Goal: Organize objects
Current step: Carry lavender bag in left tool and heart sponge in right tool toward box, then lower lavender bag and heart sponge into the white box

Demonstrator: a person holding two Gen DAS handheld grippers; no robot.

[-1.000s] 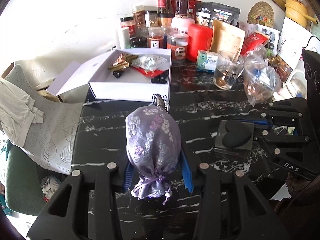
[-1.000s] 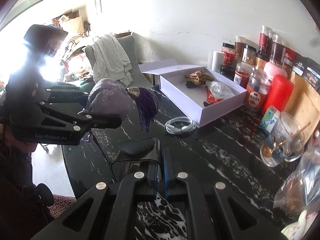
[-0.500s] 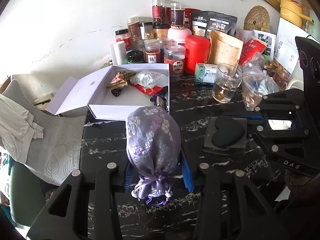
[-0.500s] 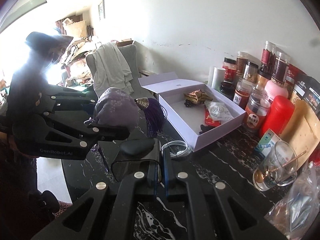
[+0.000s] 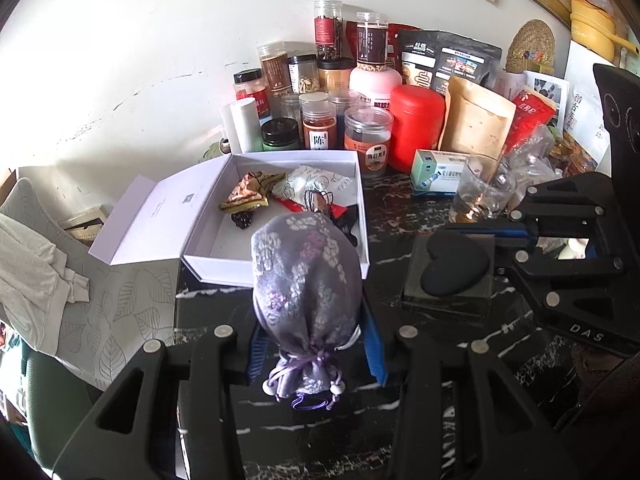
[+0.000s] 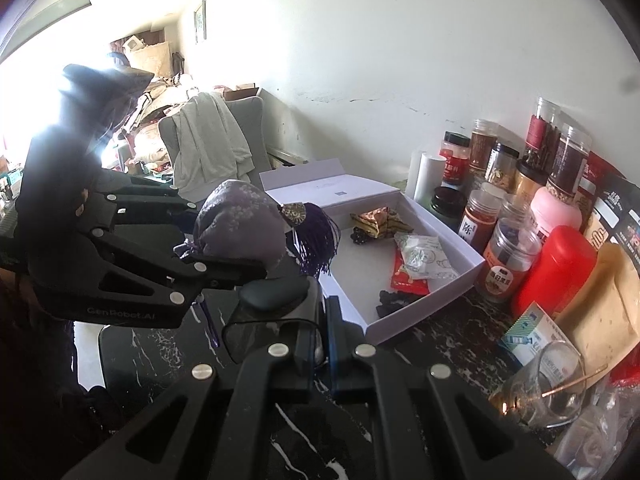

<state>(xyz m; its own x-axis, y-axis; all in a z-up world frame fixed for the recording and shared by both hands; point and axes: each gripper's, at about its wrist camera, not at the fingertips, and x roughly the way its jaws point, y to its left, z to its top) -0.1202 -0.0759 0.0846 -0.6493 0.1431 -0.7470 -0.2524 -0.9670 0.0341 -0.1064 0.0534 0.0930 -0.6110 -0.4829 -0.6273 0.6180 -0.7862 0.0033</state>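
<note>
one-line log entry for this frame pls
left gripper: shut on purple pouch, at white box near edge | right gripper: shut on dark case | neither item placed in box yet

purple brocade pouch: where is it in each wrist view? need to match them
Left wrist: purple pouch at centre, clamped in the left gripper, overlapping the near edge of the white box.
Right wrist: pouch left of centre, in the left gripper, tassel hanging toward the box.
Shared landmark: red canister.
</note>
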